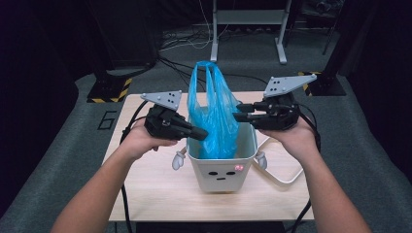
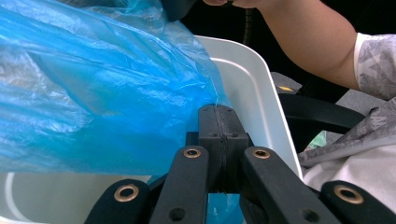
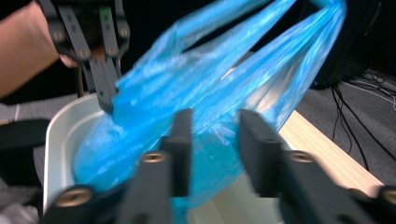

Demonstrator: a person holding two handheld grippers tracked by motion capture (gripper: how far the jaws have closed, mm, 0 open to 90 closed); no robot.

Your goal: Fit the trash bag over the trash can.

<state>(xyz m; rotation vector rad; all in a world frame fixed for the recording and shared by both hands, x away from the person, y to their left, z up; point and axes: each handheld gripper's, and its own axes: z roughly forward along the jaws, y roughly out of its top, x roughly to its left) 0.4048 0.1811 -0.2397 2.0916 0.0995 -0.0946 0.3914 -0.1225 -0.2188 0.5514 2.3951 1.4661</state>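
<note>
Only a "6" [image 1: 108,119] marked on floor, nr table [image 1: 145,194].

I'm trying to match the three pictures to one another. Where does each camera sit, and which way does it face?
High view: above the person's side, looking forward and down on the table; both forearms, left gripper and right gripper.
Left gripper view: rides the left gripper, looking along its shut fingers pinching the blue bag at the white bin.
Right gripper view: rides the right gripper, fingers apart.
Shared: all show bag and bin.
</note>
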